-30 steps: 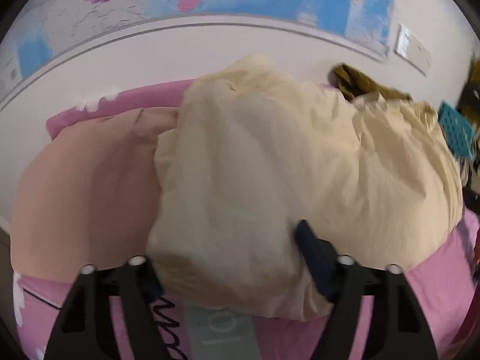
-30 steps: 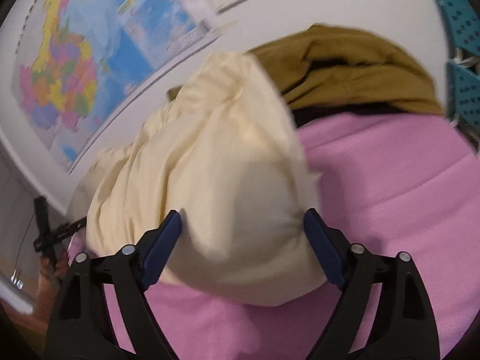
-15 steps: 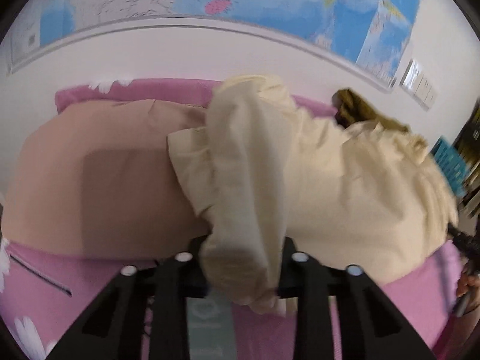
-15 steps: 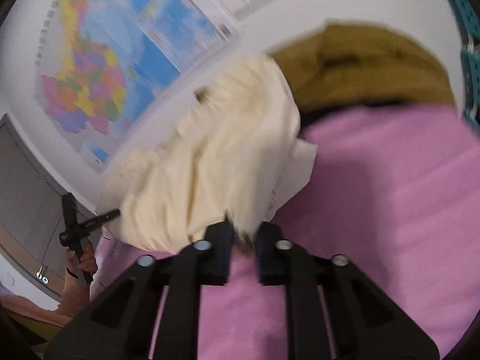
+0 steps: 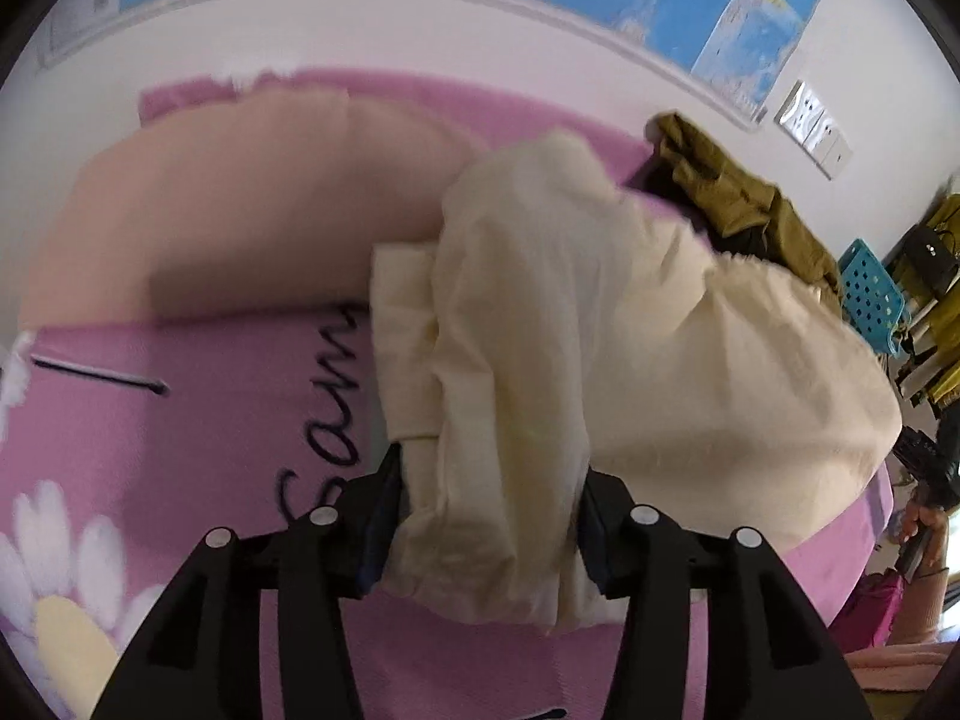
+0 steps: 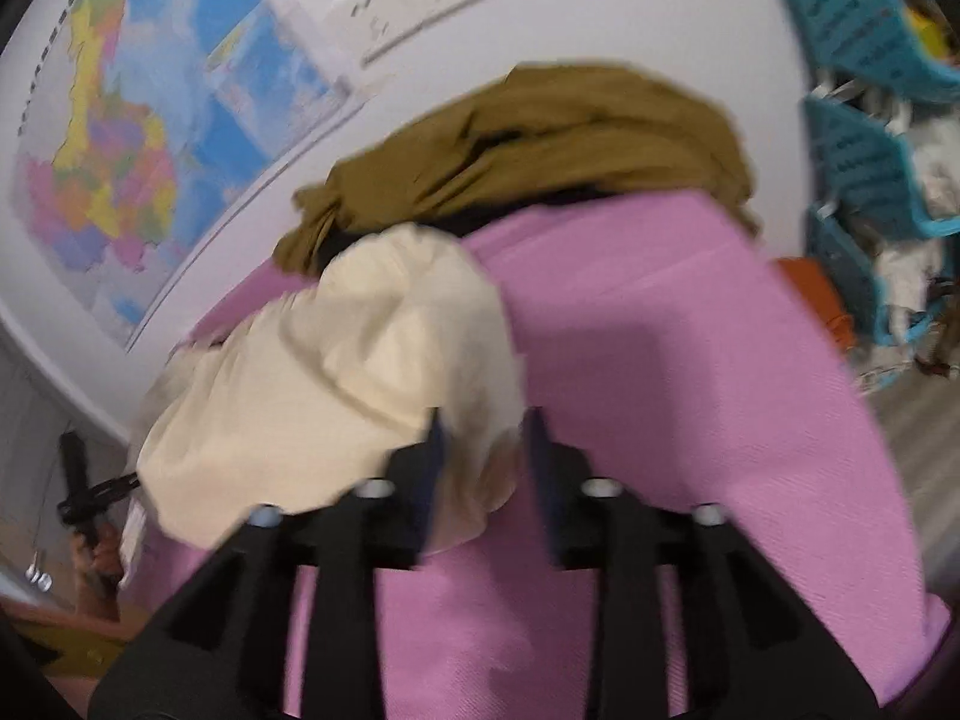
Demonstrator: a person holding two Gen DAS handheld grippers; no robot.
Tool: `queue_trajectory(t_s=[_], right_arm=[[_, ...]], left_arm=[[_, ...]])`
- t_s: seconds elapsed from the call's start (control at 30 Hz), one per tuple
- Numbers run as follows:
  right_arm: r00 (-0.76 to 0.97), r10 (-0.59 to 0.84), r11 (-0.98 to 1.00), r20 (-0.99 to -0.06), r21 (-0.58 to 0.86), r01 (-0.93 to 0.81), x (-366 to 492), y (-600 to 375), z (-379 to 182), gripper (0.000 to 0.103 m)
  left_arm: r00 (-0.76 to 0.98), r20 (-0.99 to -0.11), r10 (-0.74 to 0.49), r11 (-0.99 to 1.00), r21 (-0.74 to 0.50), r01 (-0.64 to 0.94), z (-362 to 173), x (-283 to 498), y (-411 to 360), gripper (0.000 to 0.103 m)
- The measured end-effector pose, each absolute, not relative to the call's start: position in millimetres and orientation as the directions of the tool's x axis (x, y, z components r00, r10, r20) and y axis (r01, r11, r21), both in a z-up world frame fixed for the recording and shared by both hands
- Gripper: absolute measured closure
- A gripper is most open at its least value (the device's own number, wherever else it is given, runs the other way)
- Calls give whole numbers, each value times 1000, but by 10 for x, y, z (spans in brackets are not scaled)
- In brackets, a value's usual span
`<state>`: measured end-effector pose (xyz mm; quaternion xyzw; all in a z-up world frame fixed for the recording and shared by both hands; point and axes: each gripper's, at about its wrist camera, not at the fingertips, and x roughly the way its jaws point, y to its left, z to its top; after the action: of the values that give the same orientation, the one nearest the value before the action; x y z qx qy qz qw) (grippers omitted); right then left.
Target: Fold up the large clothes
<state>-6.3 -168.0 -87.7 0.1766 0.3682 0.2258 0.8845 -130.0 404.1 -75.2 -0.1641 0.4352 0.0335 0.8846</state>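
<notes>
A large cream garment lies bunched on the pink bedsheet. My left gripper is shut on a thick fold of its near edge, with the cloth bulging between the fingers. In the right wrist view the same cream garment lies left of centre. My right gripper has its jaws a little apart around a corner of the cloth, which still sits between them. The other gripper and hand show at the far left.
An olive garment is heaped at the wall end of the bed, over something dark. A peach pillow lies at the head. Teal baskets stand to the right. A map hangs on the wall.
Both grippers closed on the cream garment's edges a second ago. The left has since pulled its fold back toward me. The right gripper's jaws have parted slightly since half a second ago.
</notes>
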Motion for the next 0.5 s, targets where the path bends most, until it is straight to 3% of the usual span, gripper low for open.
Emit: queue_trajectory(t_s=[0.07, 0.1, 0.13, 0.2, 0.4, 0.43, 0.47, 0.5], right_arm=[[704, 468, 872, -534, 409, -269, -190, -1654, -615, 49], [719, 472, 872, -511, 390, -295, -244, -1584, -499, 45], [722, 488, 866, -490, 379, -327, -271, -1524, -414, 43], [694, 560, 828, -453, 338, -448, -330, -1223, -240, 37], [526, 645, 730, -554, 242, -639, -103, -73, -393, 37], [498, 640, 718, -584, 225, -659, -36, 118, -492, 40], [495, 622, 722, -606, 201, -662, -1, 233, -579, 49], [505, 585, 740, -634, 163, -653, 42, 352, -658, 65]], left_arm=[[654, -756, -31, 959, -207, -194, -573, -1347, 4009, 50], [682, -731, 25, 970, -146, -192, -442, -1381, 3951, 44], [700, -712, 52, 977, -110, -185, -351, -1397, 3899, 37], [740, -670, 55, 989, -67, -134, -158, -1377, 3760, 34], [720, -694, -35, 999, -50, 1, -191, -1017, 3354, 32], [704, -708, -54, 998, -64, 12, -273, -964, 3350, 32], [682, -729, -56, 997, -70, 6, -372, -872, 3343, 32], [653, -756, -33, 998, -56, -14, -462, -801, 3334, 33]])
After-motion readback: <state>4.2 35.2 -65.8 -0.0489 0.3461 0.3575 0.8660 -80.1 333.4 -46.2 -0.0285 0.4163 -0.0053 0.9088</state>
